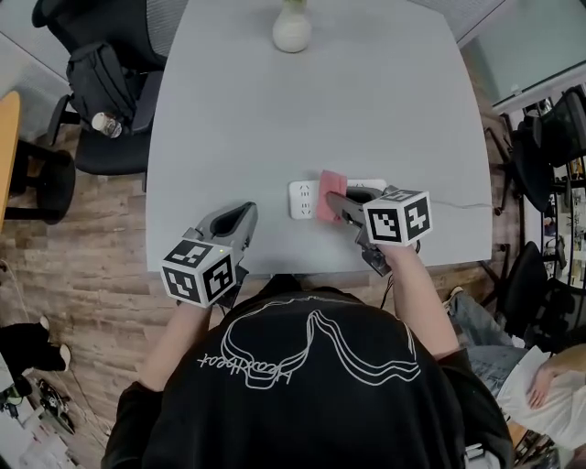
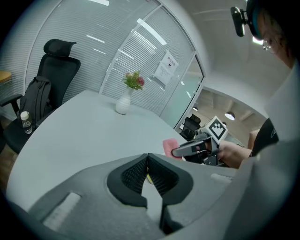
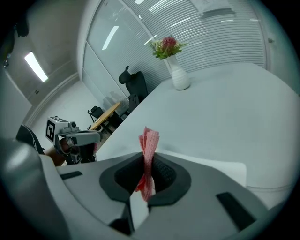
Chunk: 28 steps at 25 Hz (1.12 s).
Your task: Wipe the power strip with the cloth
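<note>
**At the near edge of the tabletop: cloth on the power strip, wiping not finished**

Near the front edge of the grey tabletop, close to the person, lies the white power strip, with its thin cable going off to the right. The pink cloth lies across the middle part of the strip. The right gripper holds it there. In the right gripper view its jaws are closed on the cloth, which stands up between the pads as a folded, bunched strip.

The left gripper hangs over the tabletop just to the left of the strip and does not touch it. In the left gripper view its jaws are pressed together with nothing between them. A white vase with flowers stands far away at the back of the tabletop, well apart from the work.

As for progress, I judge that the first part is done: the cloth is gripped and brought onto the strip. The wiping itself seems to be under way or just starting. The socket end at the left of the cloth is uncovered, and a small part shows at the right too. I cannot tell which parts are clean, so both ends probably need a pass.
</note>
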Each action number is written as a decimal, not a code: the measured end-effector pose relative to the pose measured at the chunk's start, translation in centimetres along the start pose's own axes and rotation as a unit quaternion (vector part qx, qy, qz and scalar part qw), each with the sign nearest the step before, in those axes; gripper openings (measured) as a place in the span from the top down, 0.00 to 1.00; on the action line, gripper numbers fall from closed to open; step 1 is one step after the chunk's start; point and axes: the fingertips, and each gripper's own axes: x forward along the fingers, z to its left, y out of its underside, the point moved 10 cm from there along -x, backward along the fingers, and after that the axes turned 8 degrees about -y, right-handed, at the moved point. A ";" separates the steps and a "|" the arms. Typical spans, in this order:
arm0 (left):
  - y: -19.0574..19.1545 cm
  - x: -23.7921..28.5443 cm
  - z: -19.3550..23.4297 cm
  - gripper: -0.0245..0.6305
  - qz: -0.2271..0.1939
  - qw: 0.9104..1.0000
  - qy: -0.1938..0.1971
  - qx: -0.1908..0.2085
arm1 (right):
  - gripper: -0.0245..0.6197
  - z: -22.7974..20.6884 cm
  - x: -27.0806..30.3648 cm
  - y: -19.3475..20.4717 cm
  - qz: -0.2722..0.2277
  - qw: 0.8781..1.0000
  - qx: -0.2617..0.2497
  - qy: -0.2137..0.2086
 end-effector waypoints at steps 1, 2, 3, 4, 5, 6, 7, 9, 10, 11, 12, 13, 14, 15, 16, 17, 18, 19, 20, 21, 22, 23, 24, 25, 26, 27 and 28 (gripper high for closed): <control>0.1 -0.2 0.1 0.94 -0.001 1.000 -0.002 -0.002 | 0.89 0.3 0.6 0.0 0.003 1.000 0.000 -0.012; 0.2 -0.4 0.0 0.94 -0.002 1.000 -0.004 -0.004 | 0.89 0.6 1.2 0.0 0.006 1.000 0.000 -0.020; 0.3 -0.6 0.0 0.94 -0.002 1.000 -0.006 -0.005 | 0.89 0.8 1.7 -0.1 0.010 1.000 -0.001 -0.024; 0.4 -0.8 0.1 0.94 -0.003 1.000 -0.007 -0.007 | 0.89 1.0 2.3 -0.2 0.014 1.000 -0.003 -0.026; 0.5 -1.0 0.2 0.94 -0.003 1.000 -0.009 -0.008 | 0.89 1.2 2.8 -0.3 0.018 0.999 -0.005 -0.028; 0.6 -1.2 0.3 0.94 -0.003 1.000 -0.011 -0.010 | 0.89 1.3 3.2 -0.3 0.022 0.999 -0.006 -0.030; 0.8 -1.4 0.4 0.94 -0.003 1.000 -0.014 -0.012 | 0.89 1.4 3.6 -0.3 0.026 0.999 -0.007 -0.032; 1.1 -1.7 0.6 0.94 -0.004 1.000 -0.020 -0.017 | 0.89 1.4 4.3 -0.3 0.036 0.999 -0.011 -0.033; 1.3 -1.9 0.6 0.94 -0.005 1.000 -0.023 -0.019 | 0.89 1.4 4.6 -0.2 0.040 0.999 -0.014 -0.032; 1.5 -2.1 0.7 0.94 -0.005 0.999 -0.025 -0.020 | 0.89 1.4 5.0 -0.1 0.044 0.998 -0.017 -0.030; 1.6 -2.2 0.8 0.94 -0.006 0.999 -0.026 -0.021 | 0.89 1.3 5.3 -0.1 0.047 0.998 -0.018 -0.030; 1.7 -2.4 1.0 0.94 -0.006 0.999 -0.027 -0.022 | 0.89 1.3 5.6 -0.1 0.050 0.998 -0.019 -0.029; 1.7 -2.5 1.2 0.94 -0.006 0.999 -0.027 -0.022 | 0.89 1.3 6.0 0.0 0.053 0.998 -0.019 -0.029; 1.7 -2.6 1.4 0.94 -0.006 0.999 -0.028 -0.022 | 0.89 1.4 6.3 0.0 0.057 0.998 -0.018 -0.027; 1.7 -2.8 1.6 0.94 -0.006 0.999 -0.028 -0.022 | 0.89 1.4 6.6 0.0 0.060 0.998 -0.019 -0.025; 1.7 -2.9 1.8 0.94 -0.006 0.999 -0.028 -0.023 | 0.89 1.5 6.9 0.1 0.063 0.998 -0.022 -0.021; 1.7 -3.0 2.0 0.94 -0.006 0.999 -0.029 -0.023 | 0.89 1.5 7.1 0.1 0.067 0.997 -0.025 -0.017; 1.6 -3.1 2.1 0.94 -0.006 0.999 -0.029 -0.024 | 0.89 1.6 7.2 0.1 0.070 0.997 -0.031 -0.012; 1.6 -3.2 2.2 0.94 -0.007 0.999 -0.029 -0.024 | 0.89 1.7 7.3 0.0 0.073 0.997 -0.037 -0.006; 1.5 -3.2 2.2 0.94 -0.007 0.999 -0.029 -0.023 | 0.89 1.7 7.3 0.0 0.076 0.996 -0.043 -0.001; 1.5 -3.2 2.3 0.94 -0.008 0.999 -0.029 -0.023 | 0.89 1.8 7.3 0.0 0.077 0.996 -0.048 0.002; 1.5 -3.1 2.3 0.94 -0.008 0.999 -0.029 -0.023 | 0.89 1.8 7.3 -0.1 0.078 0.996 -0.051 0.005; 1.5 -3.1 2.3 0.94 -0.008 0.999 -0.028 -0.023 | 0.89 1.8 7.3 -0.1 0.078 0.996 -0.052 0.007; 1.5 -3.0 2.3 0.94 -0.007 0.999 -0.027 -0.022 | 0.89 1.7 7.2 -0.1 0.078 0.996 -0.051 0.008; 1.4 -2.9 2.3 0.94 -0.006 0.999 -0.026 -0.022 | 0.89 1.7 7.2 -0.1 0.078 0.996 -0.050 0.008; 1.4 -2.8 2.4 0.94 -0.005 0.999 -0.025 -0.021 | 0.89 1.6 7.3 0.0 0.078 0.996 -0.048 0.007; 1.3 -2.7 2.4 0.94 -0.004 0.999 -0.024 -0.021 | 0.89 1.6 7.3 0.0 0.078 0.996 -0.047 0.007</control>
